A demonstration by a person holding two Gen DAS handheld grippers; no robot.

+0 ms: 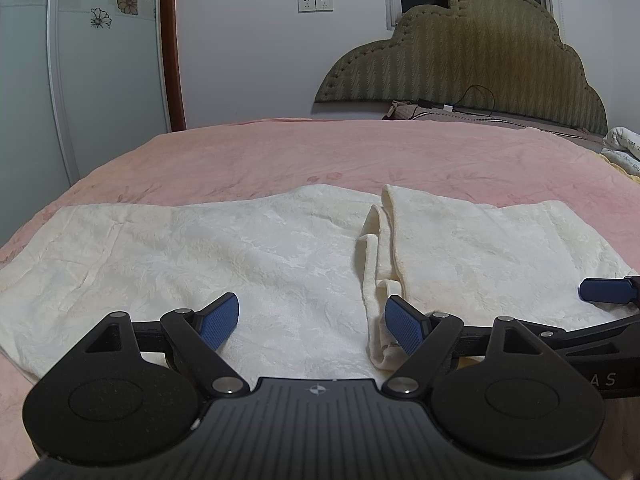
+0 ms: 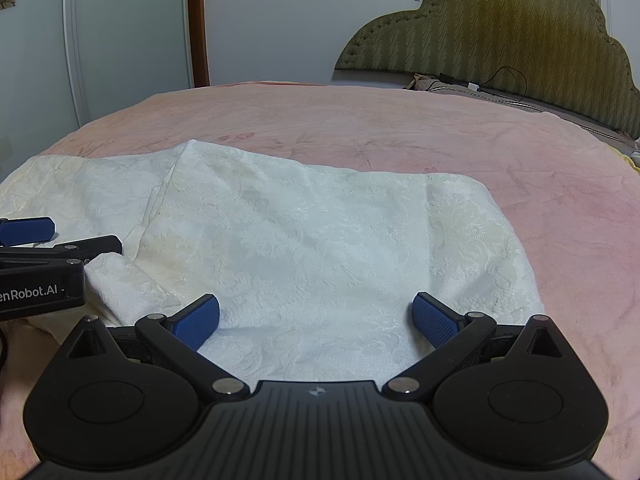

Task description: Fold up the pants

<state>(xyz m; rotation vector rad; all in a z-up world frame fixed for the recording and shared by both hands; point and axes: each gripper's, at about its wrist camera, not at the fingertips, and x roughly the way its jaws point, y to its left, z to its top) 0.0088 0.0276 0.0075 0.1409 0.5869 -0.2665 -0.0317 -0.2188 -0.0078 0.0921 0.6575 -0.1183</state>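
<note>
Cream white textured pants [image 1: 240, 248] lie flat on the pink bed, partly folded, with a doubled layer and a rolled edge [image 1: 380, 248] right of middle. In the right wrist view the folded part [image 2: 320, 240] fills the middle. My left gripper [image 1: 314, 320] is open, low over the near edge of the pants, its right fingertip [image 1: 404, 324] beside the rolled edge. My right gripper [image 2: 316, 320] is open over the near edge of the folded layer. Neither holds cloth. Each gripper shows at the side of the other's view.
The pink bedspread [image 1: 320, 152] stretches far behind the pants. A green padded headboard [image 1: 460, 52] stands at the back right with a cable and pillows below it. A wardrobe door [image 1: 100, 60] and wall are at the left.
</note>
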